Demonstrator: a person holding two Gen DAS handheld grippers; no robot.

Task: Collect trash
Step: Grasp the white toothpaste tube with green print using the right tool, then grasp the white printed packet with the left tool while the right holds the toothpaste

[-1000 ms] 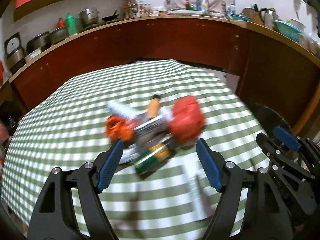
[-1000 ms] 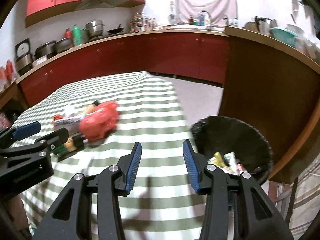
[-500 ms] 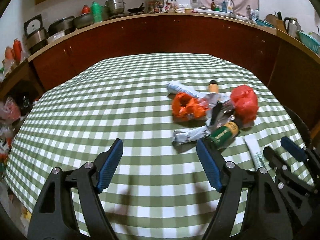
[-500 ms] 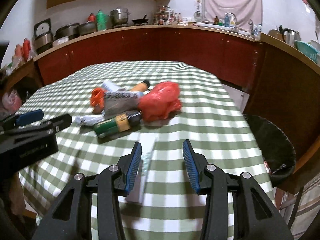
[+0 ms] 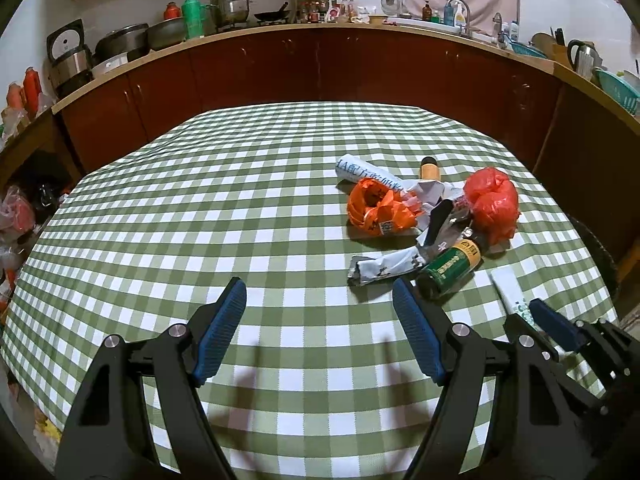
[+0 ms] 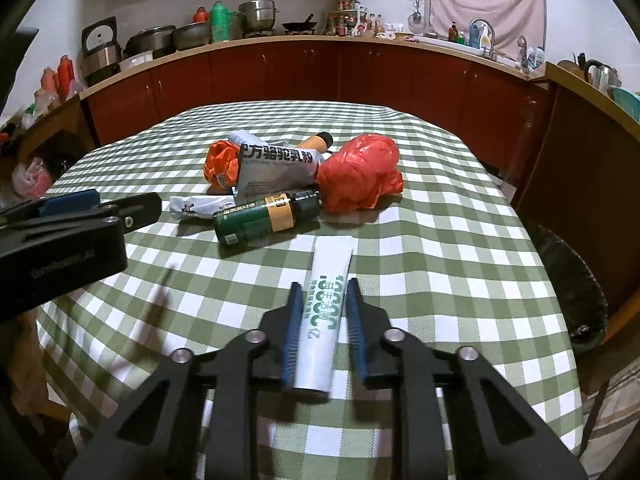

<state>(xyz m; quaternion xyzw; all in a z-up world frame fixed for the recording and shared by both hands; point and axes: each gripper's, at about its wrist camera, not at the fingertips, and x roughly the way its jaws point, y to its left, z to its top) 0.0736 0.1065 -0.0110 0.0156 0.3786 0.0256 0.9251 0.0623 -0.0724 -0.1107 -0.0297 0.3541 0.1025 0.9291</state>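
A white tube (image 6: 326, 312) lies flat on the checked table (image 6: 440, 240), framed by the closing jaws of the right gripper (image 6: 322, 330), though contact of the pads cannot be made out. Beyond it the way is crowded by a green bottle (image 6: 260, 218), a red bag (image 6: 360, 174), an orange bag (image 6: 220, 164) and a grey pouch (image 6: 276, 170), heaped touching. The left gripper (image 5: 320, 332) is held wide open over bare cloth, nothing between its jaws; a black bin (image 6: 568, 280) stands at the table's right edge.
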